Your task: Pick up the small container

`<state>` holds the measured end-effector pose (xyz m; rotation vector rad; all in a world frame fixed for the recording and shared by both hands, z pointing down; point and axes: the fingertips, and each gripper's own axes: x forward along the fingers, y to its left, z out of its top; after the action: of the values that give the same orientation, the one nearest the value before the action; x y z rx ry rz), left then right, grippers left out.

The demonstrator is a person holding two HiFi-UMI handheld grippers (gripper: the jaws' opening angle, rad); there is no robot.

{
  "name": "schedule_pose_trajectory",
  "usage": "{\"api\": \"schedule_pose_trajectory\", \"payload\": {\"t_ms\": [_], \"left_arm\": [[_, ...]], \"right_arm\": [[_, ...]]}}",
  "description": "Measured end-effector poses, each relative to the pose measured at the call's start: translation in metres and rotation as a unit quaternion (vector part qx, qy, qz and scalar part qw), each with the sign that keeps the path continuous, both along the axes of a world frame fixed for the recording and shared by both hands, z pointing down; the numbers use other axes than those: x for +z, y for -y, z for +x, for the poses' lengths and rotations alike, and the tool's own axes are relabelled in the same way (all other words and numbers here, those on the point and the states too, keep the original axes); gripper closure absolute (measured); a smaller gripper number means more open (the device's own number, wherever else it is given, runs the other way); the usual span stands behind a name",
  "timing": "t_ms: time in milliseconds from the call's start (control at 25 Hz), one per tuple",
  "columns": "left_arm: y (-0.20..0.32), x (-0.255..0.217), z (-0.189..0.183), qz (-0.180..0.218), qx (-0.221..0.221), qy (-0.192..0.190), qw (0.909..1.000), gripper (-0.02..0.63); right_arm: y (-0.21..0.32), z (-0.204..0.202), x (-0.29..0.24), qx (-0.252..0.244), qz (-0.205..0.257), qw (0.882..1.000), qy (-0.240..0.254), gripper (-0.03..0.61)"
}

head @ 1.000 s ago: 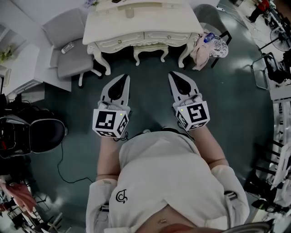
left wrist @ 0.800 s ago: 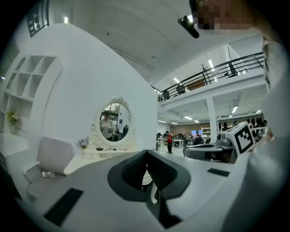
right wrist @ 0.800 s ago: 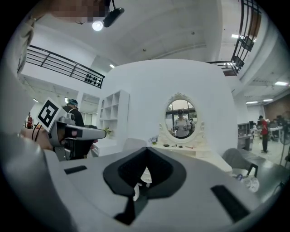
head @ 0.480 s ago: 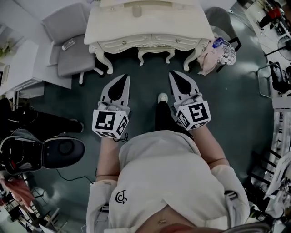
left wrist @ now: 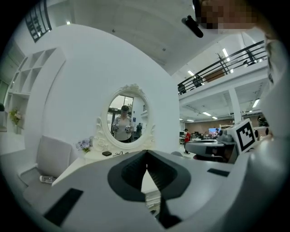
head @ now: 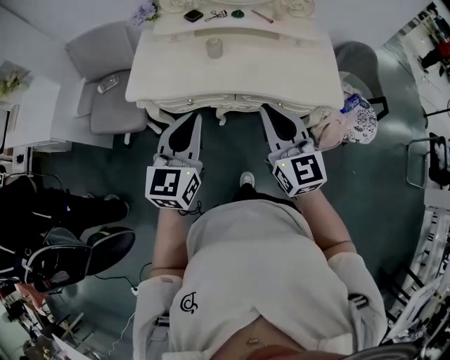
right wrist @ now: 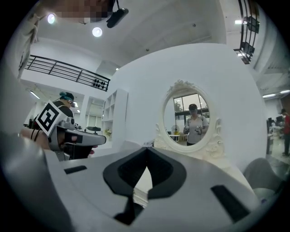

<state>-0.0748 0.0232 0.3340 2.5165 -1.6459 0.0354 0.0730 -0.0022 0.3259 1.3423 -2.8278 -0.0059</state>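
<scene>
Head view is showing me the cream dressing table (head: 281, 63) spanning the far side of the scene, on a dark floor (head: 394, 211). A grey chair (head: 102, 91) is standing at the table's left end. In the left gripper view, an oval mirror (left wrist: 128, 112) is rising at the table's far edge and reflecting the person.

I am holding the left gripper (head: 194, 117) and the right gripper (head: 265, 110) side by side, well apart and pointing far. In the head view their tips are overlapping the table's near edge. Each gripper view is showing its jaws together at the tips, with nothing between them.

The small container (head: 214, 48), a cream cylinder, is standing upright on the table top, beyond both grippers and nearer the left one's line. A few small items (head: 193, 15) are lying along the far edge behind it.
</scene>
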Motion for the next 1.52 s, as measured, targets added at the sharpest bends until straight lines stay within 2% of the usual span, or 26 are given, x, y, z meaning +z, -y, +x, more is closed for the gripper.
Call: {"api": "schedule_pose_trajectory", "payload": {"t_ms": [160, 440, 520, 680, 920, 960, 1080, 1360, 1520], "left_arm": [[0.056, 0.007, 0.008, -0.010, -0.010, -0.025, 0.9996, 0.601], [0.138, 0.033, -0.011, -0.036, -0.024, -0.013, 0.9990, 0.601], [0.158, 0.046, -0.016, -0.039, -0.018, -0.015, 0.9989, 0.601], [0.205, 0.075, -0.024, -0.043, 0.006, -0.019, 0.9989, 0.601], [0.261, 0.117, -0.034, -0.043, 0.021, -0.020, 0.9986, 0.591], [0.271, 0.127, -0.034, -0.050, 0.027, -0.015, 0.9983, 0.569], [0.295, 0.160, -0.027, -0.080, 0.054, -0.001, 0.9953, 0.379], [0.333, 0.220, -0.017, -0.127, 0.084, 0.017, 0.9882, 0.212], [0.355, 0.245, -0.007, -0.148, 0.100, 0.032, 0.9835, 0.156]], "right_arm": [[0.060, 0.009, 0.012, -0.010, -0.013, 1.000, -0.010, 0.572], [0.136, -0.011, 0.039, -0.033, -0.042, 0.999, -0.009, 0.572], [0.151, -0.022, 0.045, -0.043, -0.042, 0.998, -0.007, 0.572], [0.190, -0.036, 0.057, -0.031, -0.043, 0.999, -0.009, 0.571], [0.237, -0.051, 0.089, -0.030, -0.076, 0.997, 0.010, 0.572], [0.246, -0.054, 0.095, -0.033, -0.079, 0.996, 0.013, 0.571], [0.265, -0.062, 0.113, -0.041, -0.090, 0.995, 0.023, 0.572], [0.292, -0.070, 0.155, -0.032, -0.121, 0.992, 0.010, 0.571], [0.311, -0.068, 0.166, -0.025, -0.127, 0.991, 0.007, 0.572]]}}
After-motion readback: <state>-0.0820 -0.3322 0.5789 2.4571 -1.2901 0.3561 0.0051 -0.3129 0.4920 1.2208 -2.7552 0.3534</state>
